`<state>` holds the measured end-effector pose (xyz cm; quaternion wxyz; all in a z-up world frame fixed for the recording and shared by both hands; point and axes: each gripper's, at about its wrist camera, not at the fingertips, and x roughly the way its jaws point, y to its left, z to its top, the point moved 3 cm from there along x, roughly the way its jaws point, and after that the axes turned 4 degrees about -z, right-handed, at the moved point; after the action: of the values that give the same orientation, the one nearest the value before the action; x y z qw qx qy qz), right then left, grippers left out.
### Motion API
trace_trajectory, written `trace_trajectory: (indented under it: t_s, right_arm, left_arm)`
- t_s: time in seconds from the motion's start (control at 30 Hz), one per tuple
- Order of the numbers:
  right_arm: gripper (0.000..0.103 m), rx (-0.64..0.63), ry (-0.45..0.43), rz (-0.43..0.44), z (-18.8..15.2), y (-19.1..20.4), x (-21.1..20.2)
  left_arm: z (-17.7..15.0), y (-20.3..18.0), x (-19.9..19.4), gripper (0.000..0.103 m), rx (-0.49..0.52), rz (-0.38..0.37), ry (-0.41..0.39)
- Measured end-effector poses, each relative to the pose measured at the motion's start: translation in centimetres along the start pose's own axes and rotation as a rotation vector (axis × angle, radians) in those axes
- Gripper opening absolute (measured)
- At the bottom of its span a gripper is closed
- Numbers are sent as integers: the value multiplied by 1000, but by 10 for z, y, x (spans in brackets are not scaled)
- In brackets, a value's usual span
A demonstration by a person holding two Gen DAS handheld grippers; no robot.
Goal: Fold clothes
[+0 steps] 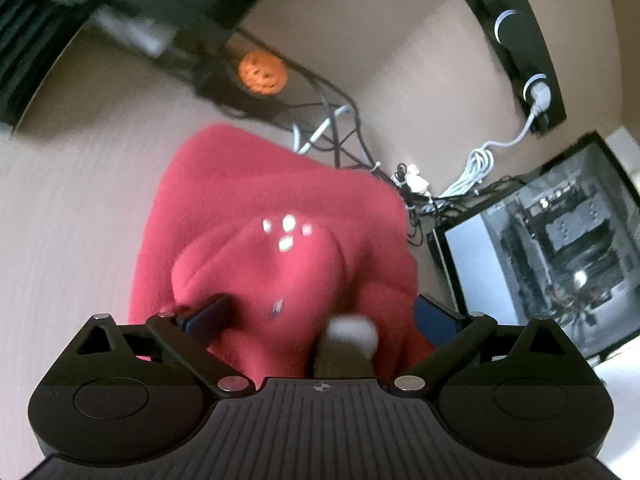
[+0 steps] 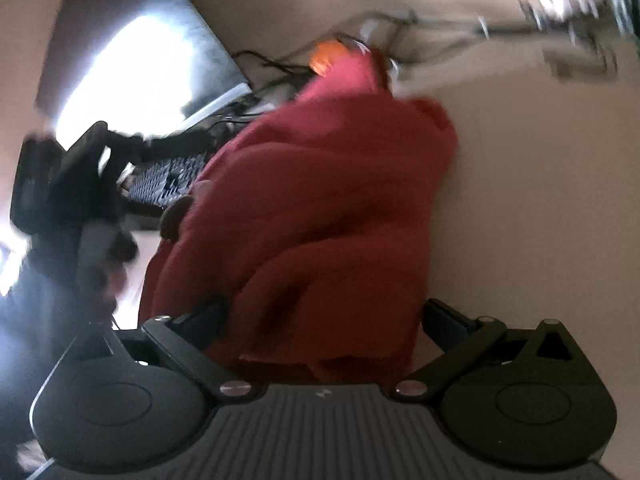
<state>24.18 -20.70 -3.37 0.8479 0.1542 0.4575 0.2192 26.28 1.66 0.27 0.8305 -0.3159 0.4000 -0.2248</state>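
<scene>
1. the red garment (image 1: 280, 216) lies bunched on the pale desk (image 1: 68, 208), partly folded over itself, with small white marks on its upper fold
2. the left gripper (image 1: 320, 312) has its fingers spread wide on either side of the cloth, which bulges up between them; nothing is pinched
3. the right gripper (image 2: 324, 316) is likewise spread apart, with a thick roll of the red fabric filling the gap between its fingers; no grip on it is visible
4. beyond the garment sit an orange ball (image 1: 262, 72), a tangle of cables (image 1: 344, 136) and a glass-sided computer case (image 1: 560, 248)
5. the right wrist view is blurred; a keyboard (image 2: 168, 178) lies just left of the cloth
</scene>
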Motion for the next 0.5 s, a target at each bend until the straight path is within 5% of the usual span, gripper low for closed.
trace_trajectory:
  t_s: [0.07,0.23,0.33,0.5]
  right_arm:
    - [103,-14,-56,-9,12,-6,-22]
    - [103,210,-153,-2,38,-45,-37]
    - [103,239,-110,-22,32,-49,-22]
    - [103,97,-37,-51,7,-19,3]
  left_arm:
    - [9,-10,-12,101,40,-10,-21]
    - [-7,-9,-60,101,24,-76,-63]
    - [-37,5,-66,101,-59,-113,-10]
    - [-65,10,-46,101,-144,-150,41]
